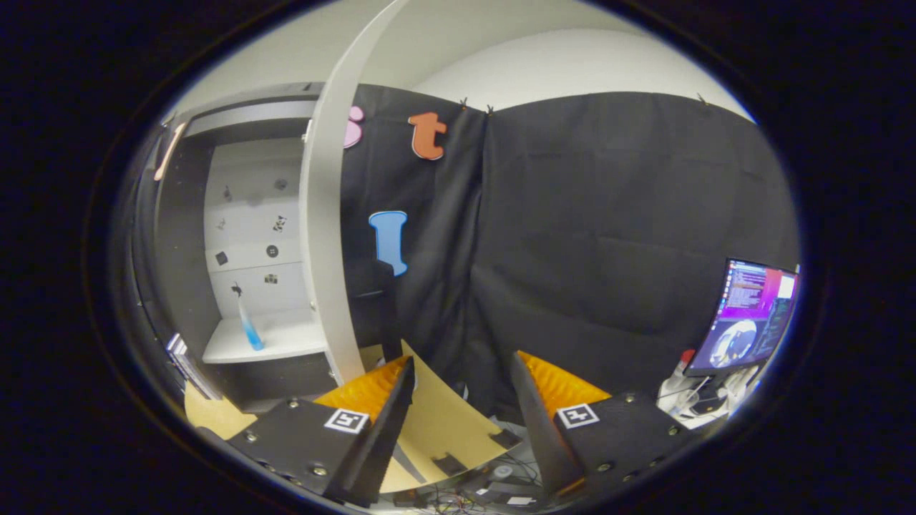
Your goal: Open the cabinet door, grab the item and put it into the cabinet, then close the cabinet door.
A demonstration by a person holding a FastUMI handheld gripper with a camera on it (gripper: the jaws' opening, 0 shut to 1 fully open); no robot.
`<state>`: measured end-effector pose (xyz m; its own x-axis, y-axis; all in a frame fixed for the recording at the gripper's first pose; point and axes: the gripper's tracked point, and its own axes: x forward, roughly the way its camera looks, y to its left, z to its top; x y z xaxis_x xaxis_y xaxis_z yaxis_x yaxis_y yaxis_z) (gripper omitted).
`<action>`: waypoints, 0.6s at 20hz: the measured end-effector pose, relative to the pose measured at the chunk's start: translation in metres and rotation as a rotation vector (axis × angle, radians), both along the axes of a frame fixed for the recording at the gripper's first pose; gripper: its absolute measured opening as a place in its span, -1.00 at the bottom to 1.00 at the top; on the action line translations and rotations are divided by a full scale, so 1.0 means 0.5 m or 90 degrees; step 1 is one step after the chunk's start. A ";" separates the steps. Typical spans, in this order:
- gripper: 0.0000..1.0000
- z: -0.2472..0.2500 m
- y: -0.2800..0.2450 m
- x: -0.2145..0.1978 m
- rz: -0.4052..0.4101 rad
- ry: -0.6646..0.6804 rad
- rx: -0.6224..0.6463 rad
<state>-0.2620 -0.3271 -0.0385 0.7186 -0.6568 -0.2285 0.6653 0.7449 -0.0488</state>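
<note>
1. Cabinet (186,236): stands at the far left, interior exposed. The back panel is pale and carries several small dark marks. A white shelf (286,340) forms the floor of the open compartment.

2. Item (249,330): a slim blue-and-clear object, possibly a small bottle or tube, leans tilted on the white shelf, near the shelf's left part and against the back panel. Its exact type cannot be determined at this size. The item is inside the cabinet and well beyond the fingers.

3. Cabinet door (325,214): swung open, seen nearly edge-on as a pale curved band just right of the compartment. Its lower end reaches down to just ahead of the left finger.

4. Tan board (444,422): lies flat beyond and between the fingers, with cables below it.

5. Gripper (461,390): released. The two fingers stand well apart with nothing between them; neither finger touches the door or the item.

6. Monitor (751,315): lit, at the far right, with clutter beneath it.

Step in hand (judgement): opening and placement appear complete, since the item rests on the shelf and the gripper is empty. The remaining step is door closure.

Next move (judgement): bring a finger to the outer face or free edge of the cabinet door and push it leftward toward the cabinet. Keep the fingers outside the compartment so the tilted item is not knocked over.
</note>
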 end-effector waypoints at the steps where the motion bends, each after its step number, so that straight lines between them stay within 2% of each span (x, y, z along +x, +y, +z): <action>1: 0.62 0.003 0.010 0.003 0.017 0.002 -0.002; 12: 0.62 -0.001 0.145 0.055 0.195 -0.007 0.037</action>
<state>-0.2347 -0.2548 -0.0388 0.8838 -0.3951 -0.2506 0.4095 0.9123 0.0057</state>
